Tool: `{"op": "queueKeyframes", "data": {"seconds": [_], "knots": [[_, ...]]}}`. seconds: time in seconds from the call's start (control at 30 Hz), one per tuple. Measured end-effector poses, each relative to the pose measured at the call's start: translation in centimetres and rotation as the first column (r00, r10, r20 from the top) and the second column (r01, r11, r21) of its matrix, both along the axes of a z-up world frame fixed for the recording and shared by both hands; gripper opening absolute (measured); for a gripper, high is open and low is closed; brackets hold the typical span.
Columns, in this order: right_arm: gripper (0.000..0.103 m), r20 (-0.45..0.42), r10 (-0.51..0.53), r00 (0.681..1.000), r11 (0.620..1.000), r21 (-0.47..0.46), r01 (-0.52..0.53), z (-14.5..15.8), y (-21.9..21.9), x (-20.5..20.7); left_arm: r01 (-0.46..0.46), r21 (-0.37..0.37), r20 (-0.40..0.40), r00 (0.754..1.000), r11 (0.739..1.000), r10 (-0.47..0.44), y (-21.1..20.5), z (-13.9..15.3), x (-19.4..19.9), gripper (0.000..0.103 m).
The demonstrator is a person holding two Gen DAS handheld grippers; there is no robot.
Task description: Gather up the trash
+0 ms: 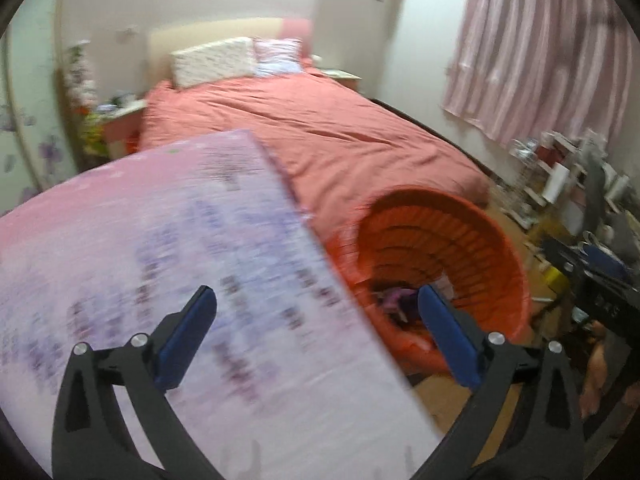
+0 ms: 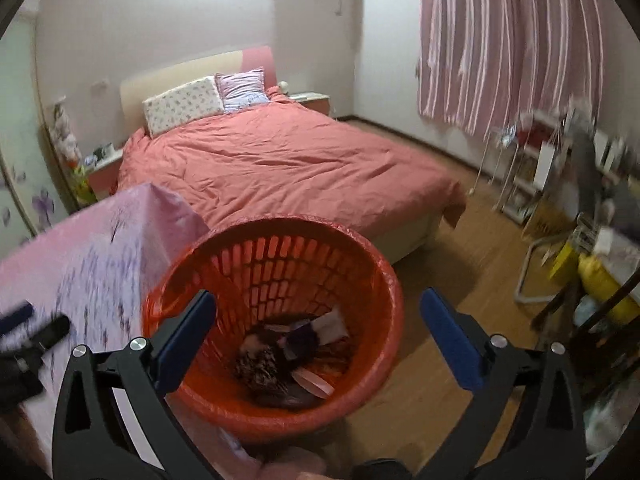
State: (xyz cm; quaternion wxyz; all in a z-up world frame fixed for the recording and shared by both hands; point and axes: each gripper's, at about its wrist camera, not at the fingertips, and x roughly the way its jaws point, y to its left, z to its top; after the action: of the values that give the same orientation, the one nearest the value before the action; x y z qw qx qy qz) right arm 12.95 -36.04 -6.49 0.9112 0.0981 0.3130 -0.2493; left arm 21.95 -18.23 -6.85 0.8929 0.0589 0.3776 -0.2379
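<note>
Beside the pink-covered table point(image 2: 92, 264), both the left claw point(image 1: 316, 332) and right claw point(image 2: 316, 336) hang spread and empty over the orange slotted plastic wastebasket point(image 2: 360, 380), whose light, soft, crumpled trash point(image 2: 292, 360) probably wants pinching by a loose fold.

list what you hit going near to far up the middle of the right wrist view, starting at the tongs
right tongs, open with nothing between them → trash in the bottom of the red basket → basket's far rim → pink bedspread → pillows → cream headboard → back wall
</note>
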Motion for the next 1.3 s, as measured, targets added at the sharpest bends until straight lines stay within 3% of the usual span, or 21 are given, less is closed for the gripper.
{"op": "queueKeyframes", "data": {"seconds": [0.2, 0.47, 0.6, 0.83, 1.1, 1.3], "knots": [[0.101, -0.02, 0.004, 1.0, 0.994, -0.114, -0.006, 0.7, 3.6, -3.8, -0.133, 0.087, 0.083, 0.988, 0.987, 0.126, 6.3, 0.7, -3.9, 0.099], [0.101, -0.054, 0.013, 0.998, 0.965, -0.259, -0.027, 0.8, 8.8, -6.1, -0.25, 0.064, 0.175, 0.956, 0.966, 0.236, 13.3, 0.9, -10.2, 0.099], [0.101, -0.021, -0.003, 1.0, 0.94, -0.342, -0.005, 0.8, 11.3, -7.9, -0.281, 0.054, 0.195, 0.944, 0.958, 0.266, 15.3, 0.7, -12.8, 0.099], [0.101, 0.065, -0.032, 0.997, 0.987, -0.158, 0.042, 1.7, 12.6, -10.0, -0.33, 0.009, 0.2, 0.925, 0.944, 0.322, 17.4, 0.8, -16.4, 0.099], [0.101, 0.088, -0.016, 0.996, 0.997, -0.073, 0.022, 2.1, 15.0, -11.3, -0.384, -0.042, 0.217, 0.898, 0.923, 0.383, 19.2, 2.4, -18.9, 0.099], [0.101, 0.099, -0.009, 0.995, 0.995, -0.095, 0.018, 2.5, 16.2, -11.9, -0.377, -0.08, 0.216, 0.897, 0.923, 0.386, 19.9, 3.8, -20.0, 0.099]]}}
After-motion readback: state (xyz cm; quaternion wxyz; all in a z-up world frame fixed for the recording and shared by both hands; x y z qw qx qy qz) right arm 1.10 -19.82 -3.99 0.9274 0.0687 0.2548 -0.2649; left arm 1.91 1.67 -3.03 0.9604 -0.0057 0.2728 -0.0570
